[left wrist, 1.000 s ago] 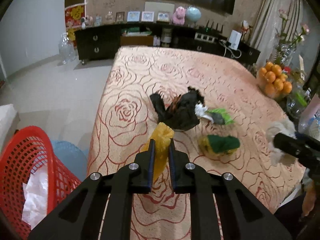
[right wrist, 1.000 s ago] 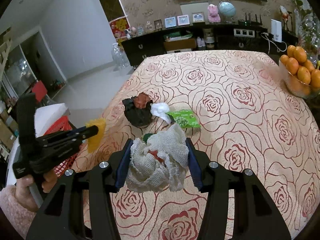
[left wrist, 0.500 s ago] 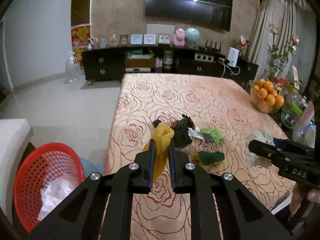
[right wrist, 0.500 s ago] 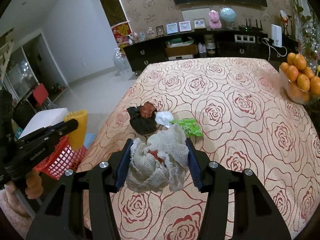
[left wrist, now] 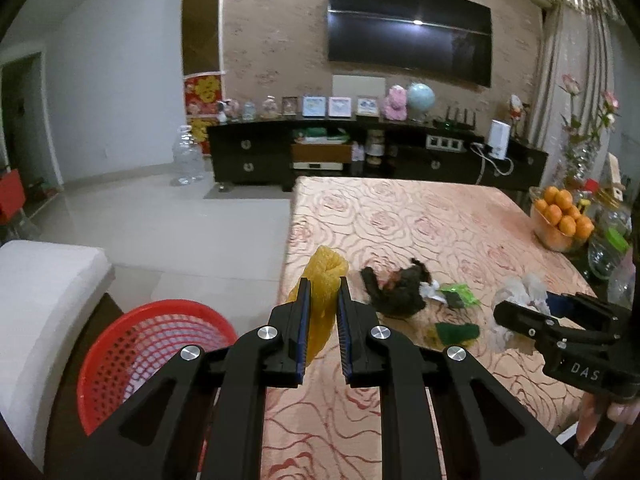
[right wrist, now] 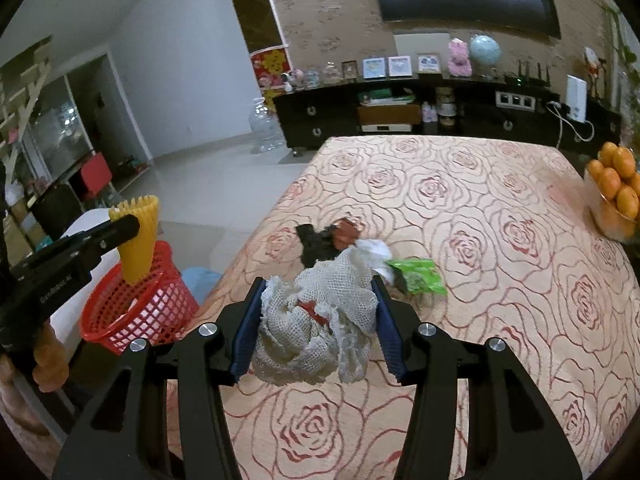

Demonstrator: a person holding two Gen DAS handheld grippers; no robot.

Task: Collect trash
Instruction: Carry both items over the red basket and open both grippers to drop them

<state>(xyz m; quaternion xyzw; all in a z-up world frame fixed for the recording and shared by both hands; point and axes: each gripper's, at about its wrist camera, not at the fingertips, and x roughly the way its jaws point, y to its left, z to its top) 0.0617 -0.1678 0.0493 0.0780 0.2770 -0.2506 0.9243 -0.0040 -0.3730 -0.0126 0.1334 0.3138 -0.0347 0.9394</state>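
Crumpled white mesh netting (right wrist: 316, 320)

I see the red basket (right wrist: 136, 308) standing open-topped on the floor off the table's (right wrist: 500, 240) left edge, a white seat (left wrist: 44, 304) close behind it. Mid-table, the black wrapper (left wrist: 396, 292) and green packet (right wrist: 416, 276) crowd the middle; the orange bowl (left wrist: 560, 224) probably blocks the right edge.

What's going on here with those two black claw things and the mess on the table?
Someone is clearing trash. The left hand-held gripper grips yellow foam netting above the red basket. The right hand-held gripper holds a white mesh wad over the table. A black wrapper and green packet remain.
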